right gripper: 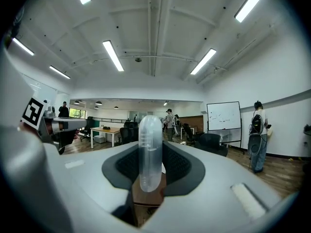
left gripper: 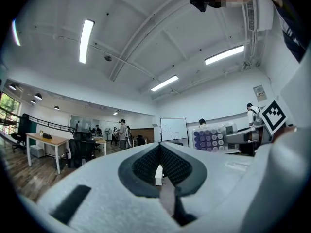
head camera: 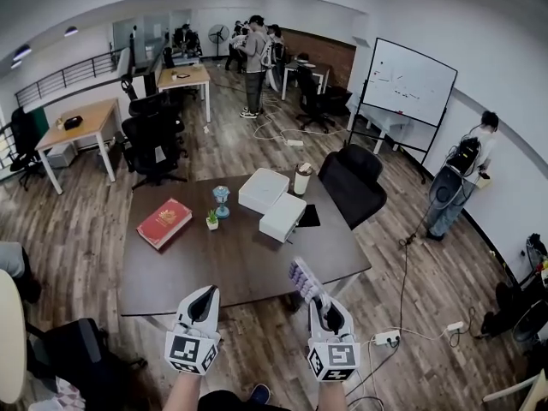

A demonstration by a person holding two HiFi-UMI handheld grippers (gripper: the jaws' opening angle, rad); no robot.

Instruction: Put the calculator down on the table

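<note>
The calculator, white with rows of purple keys, stands up out of my right gripper, which is shut on its lower end. It hangs just off the near right edge of the dark brown table. In the right gripper view I see the calculator edge-on, clamped upright between the dark pads. My left gripper is level beside it at the near table edge, shut with nothing in it. In the left gripper view the calculator shows at the right.
On the table lie a red book, a small potted plant, a blue ornament, two white boxes, a white cup and a black item. A black office chair stands behind. People stand far back and at the right.
</note>
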